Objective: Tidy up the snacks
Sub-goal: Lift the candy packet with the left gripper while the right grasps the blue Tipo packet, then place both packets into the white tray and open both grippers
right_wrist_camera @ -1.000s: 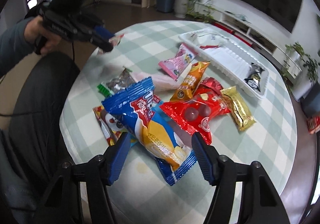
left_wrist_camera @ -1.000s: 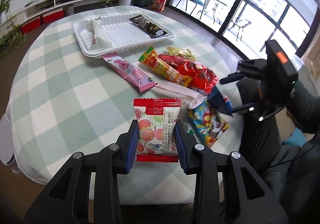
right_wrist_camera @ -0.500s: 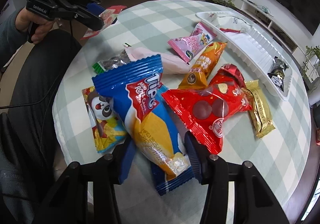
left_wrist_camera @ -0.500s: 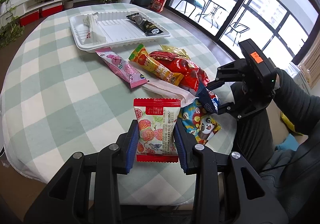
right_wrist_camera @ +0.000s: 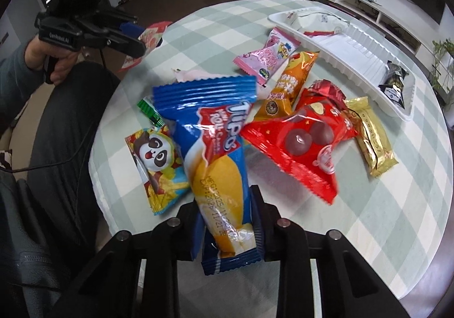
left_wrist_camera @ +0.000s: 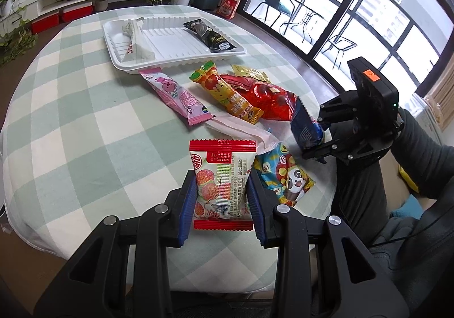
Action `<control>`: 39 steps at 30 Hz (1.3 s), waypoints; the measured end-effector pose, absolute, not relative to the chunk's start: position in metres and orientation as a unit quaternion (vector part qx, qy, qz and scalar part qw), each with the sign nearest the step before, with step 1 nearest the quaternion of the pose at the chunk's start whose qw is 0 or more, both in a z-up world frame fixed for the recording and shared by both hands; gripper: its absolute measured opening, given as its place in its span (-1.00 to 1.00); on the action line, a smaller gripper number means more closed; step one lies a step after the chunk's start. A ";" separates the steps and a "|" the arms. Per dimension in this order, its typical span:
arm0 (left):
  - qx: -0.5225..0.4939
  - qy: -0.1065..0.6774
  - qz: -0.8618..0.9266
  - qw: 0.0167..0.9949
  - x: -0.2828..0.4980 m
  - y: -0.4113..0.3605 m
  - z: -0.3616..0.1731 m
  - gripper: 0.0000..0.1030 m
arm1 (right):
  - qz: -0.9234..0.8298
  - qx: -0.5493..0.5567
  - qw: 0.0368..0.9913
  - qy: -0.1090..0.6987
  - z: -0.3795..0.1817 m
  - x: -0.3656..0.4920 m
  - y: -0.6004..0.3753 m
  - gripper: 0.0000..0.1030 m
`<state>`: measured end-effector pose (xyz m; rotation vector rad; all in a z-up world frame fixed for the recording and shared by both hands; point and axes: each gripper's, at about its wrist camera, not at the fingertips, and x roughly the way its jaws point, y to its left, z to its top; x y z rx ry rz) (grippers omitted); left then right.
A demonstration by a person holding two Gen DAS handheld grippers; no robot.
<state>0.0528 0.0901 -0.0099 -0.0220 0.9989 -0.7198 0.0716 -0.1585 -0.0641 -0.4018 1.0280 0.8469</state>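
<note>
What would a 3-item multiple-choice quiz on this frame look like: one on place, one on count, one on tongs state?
1. Where does the black packet lie?
A. in the white tray
B. on the tablecloth beside the panda packet
C. in the left tongs

2. How many packets lie in the white tray?
A. none
B. two
C. five

3. What are the right tongs doing?
A. hanging open over the table
B. shut on the gold packet
C. shut on the blue packet

Answers:
1. A, as the black packet rests at the tray's right end in the left wrist view.
2. B, as only the black packet and a white packet show inside it.
3. C, as both fingers press the blue packet, which is lifted above the pile; the left tongs likewise grip the red-and-white lychee packet.
</note>
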 end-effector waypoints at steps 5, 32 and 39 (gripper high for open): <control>-0.022 0.463 -0.336 0.820 0.054 0.093 -0.007 -0.37 | 0.397 -0.121 0.781 0.467 -0.055 0.068 -0.176 -0.41; -0.100 0.426 -0.247 0.864 0.248 0.043 0.068 -0.37 | 0.245 0.215 0.858 0.397 0.035 0.200 -0.284 -0.41; -0.073 0.470 -0.208 0.855 0.322 0.010 0.036 -0.37 | 0.225 0.165 0.858 0.431 0.042 0.277 -0.245 -0.41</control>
